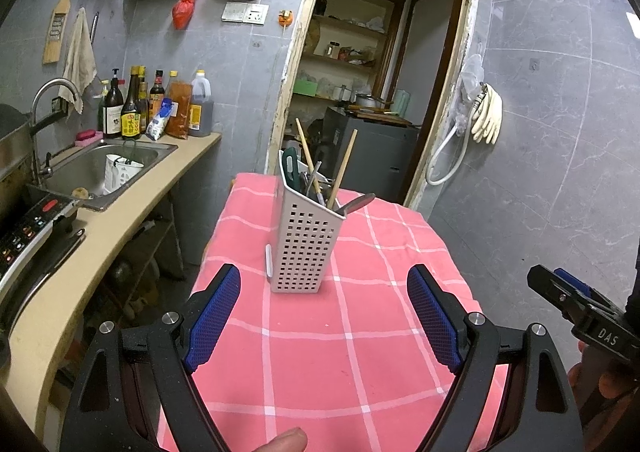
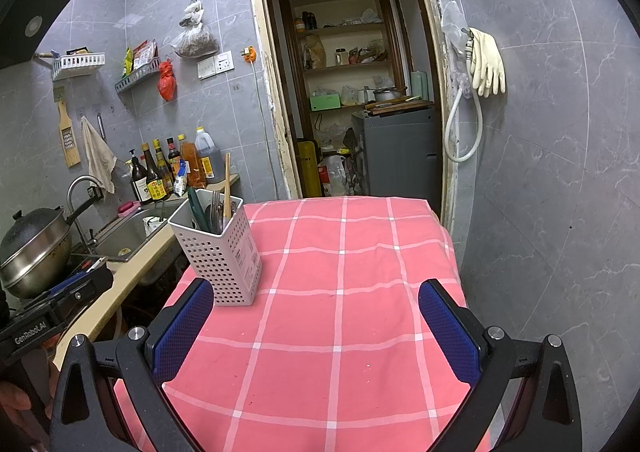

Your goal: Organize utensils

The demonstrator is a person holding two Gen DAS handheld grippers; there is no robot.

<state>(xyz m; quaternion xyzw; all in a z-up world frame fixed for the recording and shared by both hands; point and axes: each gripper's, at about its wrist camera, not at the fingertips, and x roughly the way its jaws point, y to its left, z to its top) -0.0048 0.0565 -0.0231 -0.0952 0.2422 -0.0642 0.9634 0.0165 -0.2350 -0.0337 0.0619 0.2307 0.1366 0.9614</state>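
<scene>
A white perforated utensil holder (image 1: 306,248) stands upright on the pink checked tablecloth (image 1: 360,332). It holds wooden chopsticks (image 1: 343,169), metal utensils and a green-handled tool. My left gripper (image 1: 324,292) is open just in front of the holder, with nothing between its blue pads. In the right wrist view the same holder (image 2: 220,252) stands left of centre on the cloth (image 2: 340,312). My right gripper (image 2: 316,312) is open over bare cloth, to the right of the holder. The right gripper's body (image 1: 580,312) shows at the left wrist view's right edge.
A beige counter (image 1: 100,252) runs along the left with a sink (image 1: 100,167), sauce bottles (image 1: 156,107) and a stove panel (image 1: 28,236). A lidded pot (image 2: 34,248) sits on the stove. An open doorway (image 2: 352,91) lies beyond the table. Rubber gloves (image 2: 486,63) hang on the right wall.
</scene>
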